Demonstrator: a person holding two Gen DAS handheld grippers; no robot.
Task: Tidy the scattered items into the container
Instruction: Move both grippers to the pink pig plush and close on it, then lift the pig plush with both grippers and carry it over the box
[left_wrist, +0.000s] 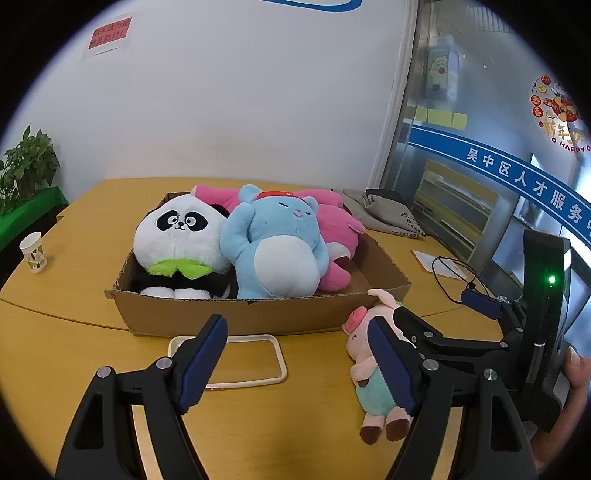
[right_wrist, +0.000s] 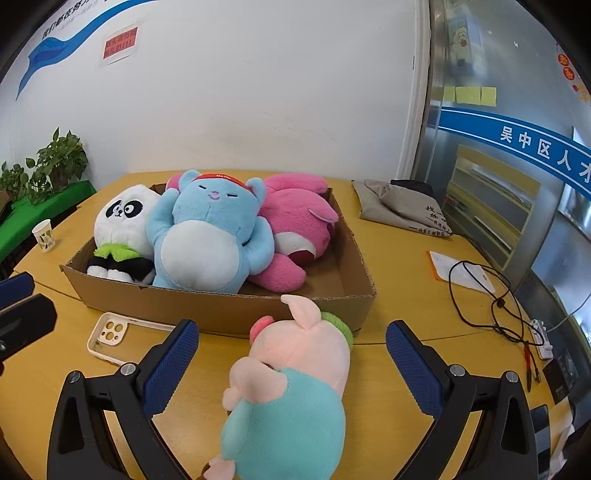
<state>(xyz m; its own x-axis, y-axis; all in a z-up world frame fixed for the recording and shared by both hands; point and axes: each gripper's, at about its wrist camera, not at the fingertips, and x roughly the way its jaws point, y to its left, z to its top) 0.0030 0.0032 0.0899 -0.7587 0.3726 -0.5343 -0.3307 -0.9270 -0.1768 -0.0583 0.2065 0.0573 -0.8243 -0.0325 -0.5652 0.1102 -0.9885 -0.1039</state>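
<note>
An open cardboard box (left_wrist: 236, 314) (right_wrist: 207, 306) holds a panda plush (left_wrist: 177, 236), a blue plush (left_wrist: 277, 251) and a pink plush (left_wrist: 336, 229). A small pig plush (left_wrist: 364, 354) (right_wrist: 295, 376) in a teal outfit lies on the table in front of the box's right corner. My right gripper (right_wrist: 291, 365) (left_wrist: 436, 306) is open around the pig, and its pads stand clear of it on both sides. My left gripper (left_wrist: 295, 365) is open and empty, hovering over a white phone case (left_wrist: 255, 382) (right_wrist: 110, 332) just left of the pig.
A paper cup (left_wrist: 34, 253) stands at the far left of the yellow table. A grey cloth bag (right_wrist: 402, 206), a paper card with a black cable (right_wrist: 480, 291) and a power strip (right_wrist: 541, 336) lie to the right. Potted plants (left_wrist: 26, 166) sit beyond the left edge.
</note>
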